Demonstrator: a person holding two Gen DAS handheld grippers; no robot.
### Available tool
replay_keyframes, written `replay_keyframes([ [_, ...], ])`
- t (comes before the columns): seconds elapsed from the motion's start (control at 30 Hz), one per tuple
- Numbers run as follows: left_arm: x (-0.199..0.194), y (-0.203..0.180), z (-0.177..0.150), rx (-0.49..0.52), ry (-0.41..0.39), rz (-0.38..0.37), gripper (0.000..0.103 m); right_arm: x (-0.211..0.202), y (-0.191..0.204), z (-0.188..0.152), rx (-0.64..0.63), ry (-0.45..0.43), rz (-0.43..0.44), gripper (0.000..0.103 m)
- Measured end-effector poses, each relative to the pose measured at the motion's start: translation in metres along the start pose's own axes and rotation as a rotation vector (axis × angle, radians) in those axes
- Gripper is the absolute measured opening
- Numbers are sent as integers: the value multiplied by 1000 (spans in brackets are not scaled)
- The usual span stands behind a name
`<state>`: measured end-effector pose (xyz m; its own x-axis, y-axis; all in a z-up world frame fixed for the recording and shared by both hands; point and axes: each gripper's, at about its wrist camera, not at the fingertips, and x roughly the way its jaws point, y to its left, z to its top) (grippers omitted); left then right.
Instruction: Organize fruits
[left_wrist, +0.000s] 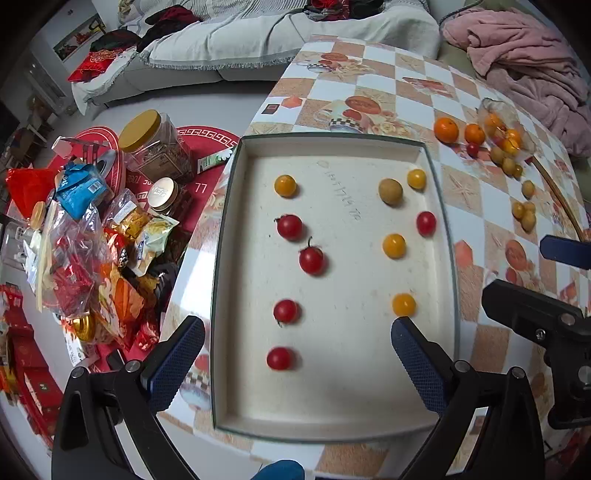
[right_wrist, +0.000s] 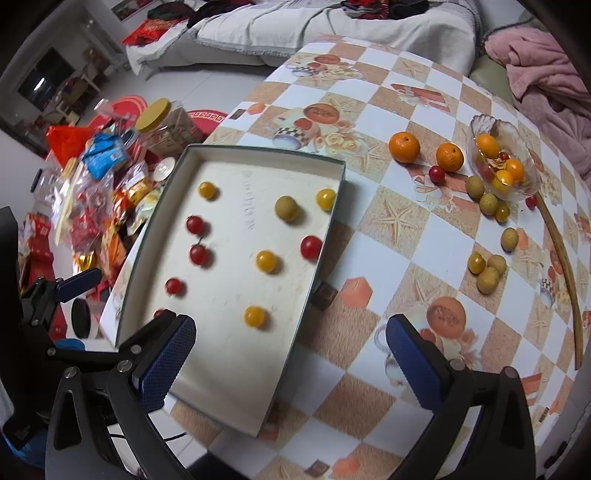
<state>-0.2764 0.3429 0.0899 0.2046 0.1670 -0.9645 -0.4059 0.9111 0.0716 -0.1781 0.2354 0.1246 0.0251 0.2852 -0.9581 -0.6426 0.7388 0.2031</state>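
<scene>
A white tray (left_wrist: 332, 410) lies on the checked table, also in the right wrist view (right_wrist: 229, 387). It holds several red cherry tomatoes (left_wrist: 289, 226) down its left side, several yellow tomatoes (left_wrist: 393, 245) and one tan longan (left_wrist: 390, 191). My left gripper (left_wrist: 297, 352) is open and empty above the tray's near end. My right gripper (right_wrist: 290, 349) is open and empty over the tray's near right edge. Two oranges (right_wrist: 404, 147), loose longans (right_wrist: 487, 275) and a glass bowl (right_wrist: 517, 192) of fruit sit to the right.
A low table left of the tray carries snack bags (left_wrist: 74, 258) and a yellow-lidded jar (left_wrist: 155, 144). A thin wooden stick (right_wrist: 565, 266) lies at the table's right. A sofa (left_wrist: 258, 40) and a pink blanket (left_wrist: 528, 66) lie behind.
</scene>
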Motion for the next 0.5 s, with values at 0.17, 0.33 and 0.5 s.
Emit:
replay_keyframes([
  [0.17, -16, -4, -16, 29, 21, 12, 101, -11, 10, -11, -6, 40, -31, 103],
  [0.33, -30, -7, -32, 77, 38, 8, 101, -20, 18, -27, 5, 62, -37, 103],
  [0.5, -40, -7, -42, 129, 40, 33, 101, -26, 21, -36, 30, 81, -49, 103],
])
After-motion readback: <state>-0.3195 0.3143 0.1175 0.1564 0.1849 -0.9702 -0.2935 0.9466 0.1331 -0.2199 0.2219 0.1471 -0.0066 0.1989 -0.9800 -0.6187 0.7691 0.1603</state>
